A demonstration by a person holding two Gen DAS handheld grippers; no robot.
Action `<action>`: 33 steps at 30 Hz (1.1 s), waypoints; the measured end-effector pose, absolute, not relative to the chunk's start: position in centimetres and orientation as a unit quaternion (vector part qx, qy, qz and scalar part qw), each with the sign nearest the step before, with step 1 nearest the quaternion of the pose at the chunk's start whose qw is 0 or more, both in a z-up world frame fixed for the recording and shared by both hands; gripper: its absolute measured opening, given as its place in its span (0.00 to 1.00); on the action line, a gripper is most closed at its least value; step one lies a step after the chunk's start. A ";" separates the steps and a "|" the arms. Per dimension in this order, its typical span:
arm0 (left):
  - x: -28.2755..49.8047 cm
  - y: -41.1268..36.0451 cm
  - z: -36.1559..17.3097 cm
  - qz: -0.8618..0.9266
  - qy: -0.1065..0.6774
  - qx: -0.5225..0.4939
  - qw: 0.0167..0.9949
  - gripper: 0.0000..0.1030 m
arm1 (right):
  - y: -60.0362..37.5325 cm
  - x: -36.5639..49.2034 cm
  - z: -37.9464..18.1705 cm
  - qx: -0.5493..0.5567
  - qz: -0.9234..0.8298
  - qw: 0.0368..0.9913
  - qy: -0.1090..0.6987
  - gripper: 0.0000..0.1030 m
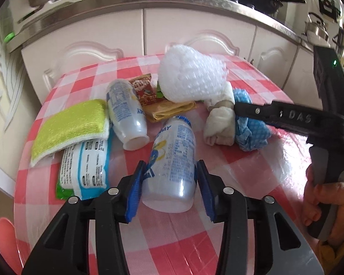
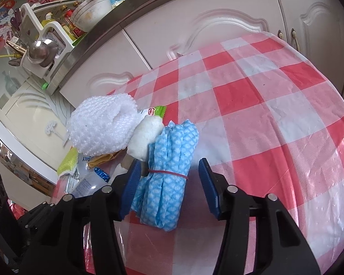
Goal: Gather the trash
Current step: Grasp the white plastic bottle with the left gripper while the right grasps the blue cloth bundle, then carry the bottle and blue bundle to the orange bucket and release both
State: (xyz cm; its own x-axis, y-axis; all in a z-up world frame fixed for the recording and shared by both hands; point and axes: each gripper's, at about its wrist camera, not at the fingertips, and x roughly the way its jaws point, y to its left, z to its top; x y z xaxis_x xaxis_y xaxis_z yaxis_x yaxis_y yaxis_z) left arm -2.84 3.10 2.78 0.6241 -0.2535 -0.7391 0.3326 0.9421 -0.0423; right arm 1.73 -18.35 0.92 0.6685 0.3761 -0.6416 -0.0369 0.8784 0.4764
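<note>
A white plastic bottle (image 1: pixel 172 155) with blue print lies on the red-checked table (image 1: pixel 217 217), and my left gripper (image 1: pixel 170 163) is shut on it, both blue pads against its sides. A blue patterned cloth bundle (image 2: pixel 169 155), tied with a red rubber band, lies between the pads of my right gripper (image 2: pixel 169 161). The left pad touches the cloth while the right pad stands clear of it, so that gripper is open. In the left wrist view one black finger (image 1: pixel 275 114) of the right gripper reaches over the blue cloth (image 1: pixel 247 135).
Around them lie a second bottle (image 1: pixel 126 112), a yellow-green sponge (image 1: pixel 71 123), a wipes pack (image 1: pixel 84 165), a red snack wrapper (image 1: pixel 144 89), white bubble wrap (image 1: pixel 190 78) and a rolled white cloth (image 1: pixel 220 123). White cabinets (image 2: pixel 217 23) stand behind the table. A hand (image 1: pixel 325 201) holds the right gripper's grip.
</note>
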 end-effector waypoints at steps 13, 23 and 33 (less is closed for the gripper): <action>-5.8 5.8 5.0 -0.153 0.375 -0.011 0.914 0.44 | -18.2 0.9 1.5 0.204 0.115 0.899 0.371 0.22; -7.6 7.9 5.2 -0.139 0.367 -0.034 0.919 0.44 | -19.8 -0.4 2.2 0.259 0.145 0.897 0.327 0.22; -10.1 12.3 6.2 -0.100 0.354 -0.051 0.929 0.44 | -18.2 -2.0 4.6 0.239 0.163 0.910 0.298 0.22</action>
